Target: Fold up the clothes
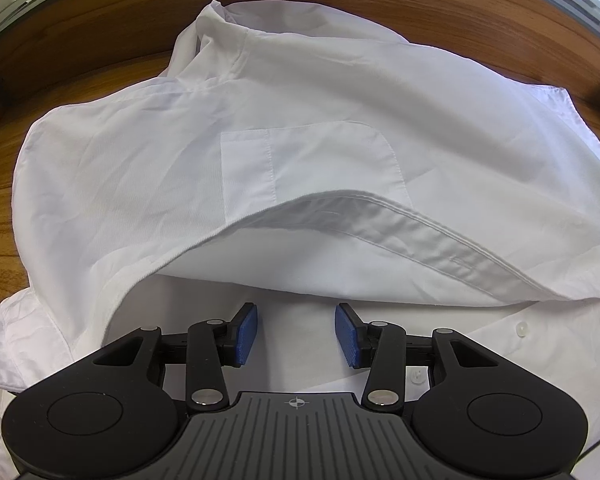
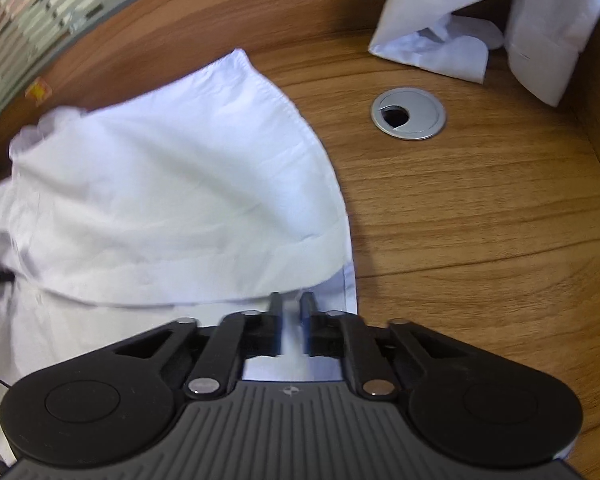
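White shirt [image 1: 300, 168] spread on wooden desk [image 2: 480, 220], 2 grippers at its near edge.
Left gripper [image 1: 296, 334] spread wide, holding nothing, just short of the lifted button placket [image 1: 440, 248]; collar points away from it, long axis running near to far. Right gripper [image 2: 291, 326] nearly closed, pinching shirt fabric at the hem corner.
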The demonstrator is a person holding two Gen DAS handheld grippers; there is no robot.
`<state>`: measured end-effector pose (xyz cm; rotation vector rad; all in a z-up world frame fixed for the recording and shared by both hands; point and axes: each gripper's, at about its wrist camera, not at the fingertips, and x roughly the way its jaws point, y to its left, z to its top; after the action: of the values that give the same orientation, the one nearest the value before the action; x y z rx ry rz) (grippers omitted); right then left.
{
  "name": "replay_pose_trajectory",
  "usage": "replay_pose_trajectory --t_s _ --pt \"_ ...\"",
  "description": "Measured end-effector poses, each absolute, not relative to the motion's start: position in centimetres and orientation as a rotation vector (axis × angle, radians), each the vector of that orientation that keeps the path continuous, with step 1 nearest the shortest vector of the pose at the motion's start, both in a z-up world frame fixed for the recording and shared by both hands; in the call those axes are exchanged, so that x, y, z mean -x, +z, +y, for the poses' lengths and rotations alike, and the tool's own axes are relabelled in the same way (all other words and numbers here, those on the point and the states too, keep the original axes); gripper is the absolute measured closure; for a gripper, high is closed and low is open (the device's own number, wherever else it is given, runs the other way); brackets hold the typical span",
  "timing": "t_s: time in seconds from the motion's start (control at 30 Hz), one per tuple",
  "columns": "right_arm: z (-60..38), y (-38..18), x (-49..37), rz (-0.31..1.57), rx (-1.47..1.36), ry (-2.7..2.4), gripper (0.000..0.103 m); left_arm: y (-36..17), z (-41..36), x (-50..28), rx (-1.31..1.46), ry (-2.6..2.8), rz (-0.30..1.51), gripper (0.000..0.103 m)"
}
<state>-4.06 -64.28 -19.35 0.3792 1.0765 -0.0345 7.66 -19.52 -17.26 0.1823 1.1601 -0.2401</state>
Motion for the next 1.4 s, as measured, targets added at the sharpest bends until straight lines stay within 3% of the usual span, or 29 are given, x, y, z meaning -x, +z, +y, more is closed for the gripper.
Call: replay_pose_trajectory --t_s 0.8,0.83,0.93,1.03,1.2,1.3,1.4 --pt "-65.3 -18.6 6.0 1.079 -0.339 -0.210 0.102 -17.2 -19.0 -8.1 -0.179 -0.225 1.171 0.046" --pt "-65.4 -18.6 6.0 1.079 -0.343 -0.210 0.098 -17.2 -18.9 -8.1 -0.175 -0.223 1.167 0.045" --pt "-65.8 -17.9 6.8 1.054 -0.362 -0.213 0.071 -17.2 -18.7 -8.0 -0.175 -0.220 1.148 0.046" --pt "-65.4 -16.7 8.3 1.037 -0.374 -0.181 0.071 -16.4 -18.9 -7.7 -0.202 -0.221 1.108 0.059" --pt "-63.2 -15.4 11.3 1.032 -0.373 -0.094 0.070 -13.2 -17.9 -6.7 -0.135 -0.295 1.040 0.056" --pt "-61.2 -15.8 13.2 1.049 -0.388 -0.047 0.069 -12.9 -17.1 -5.3 -0.202 -0.357 1.043 0.047" --pt "-59.5 -16.6 15.2 1.079 -0.399 -0.022 0.069 -12.5 -16.2 -3.9 -0.271 -0.419 1.044 0.046"
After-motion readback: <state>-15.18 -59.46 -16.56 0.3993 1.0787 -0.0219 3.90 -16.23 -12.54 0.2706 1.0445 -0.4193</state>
